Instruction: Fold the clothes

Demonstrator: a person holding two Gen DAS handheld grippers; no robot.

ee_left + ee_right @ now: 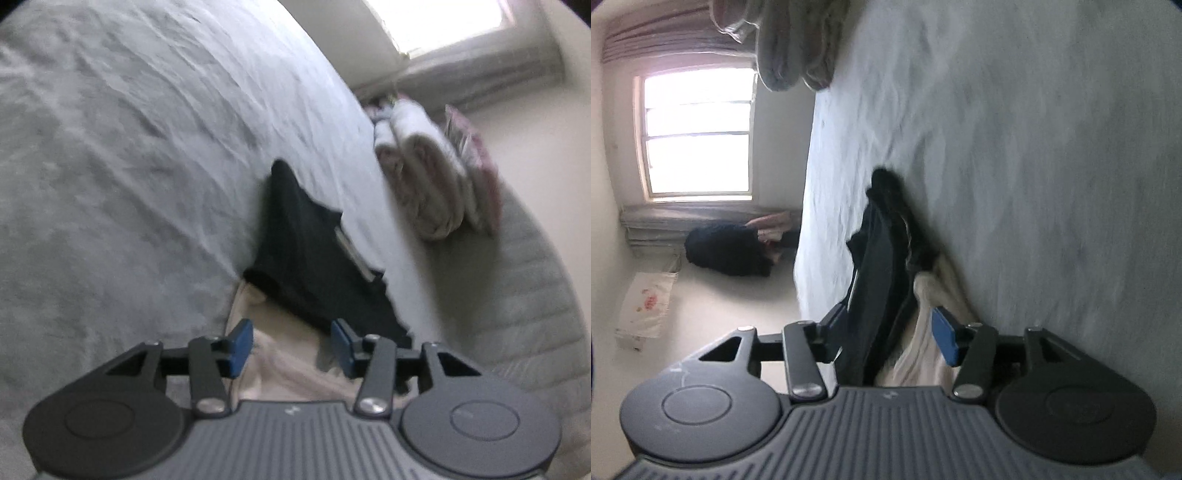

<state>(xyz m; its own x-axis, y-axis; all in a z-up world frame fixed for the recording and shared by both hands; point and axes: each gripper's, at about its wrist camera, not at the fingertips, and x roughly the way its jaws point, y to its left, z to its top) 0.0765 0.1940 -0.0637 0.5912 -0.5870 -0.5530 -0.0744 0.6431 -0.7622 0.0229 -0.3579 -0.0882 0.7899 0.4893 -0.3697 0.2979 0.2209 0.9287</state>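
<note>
Left wrist view is being filled on its left side by a wrinkled grey bedsheet, which is being seen tilted. Toward the middle, a dark garment is lying on the sheet, and a pale cream cloth is showing beneath its near end. The left gripper is being held over that cream cloth with its blue pads spread apart and nothing pinched between them. Further right, near the bed's edge, rolled pale towels are being kept in a stack, with a bright window above them.

From the right wrist view, a window and a dark bundle below it are being shown at the left. In the middle, the dark garment is hanging between the fingers of the right gripper, whose jaws are being kept wide, so a firm pinch cannot be confirmed. The cream cloth is trailing beside the blue pad, and the sheet is covering the right side.
</note>
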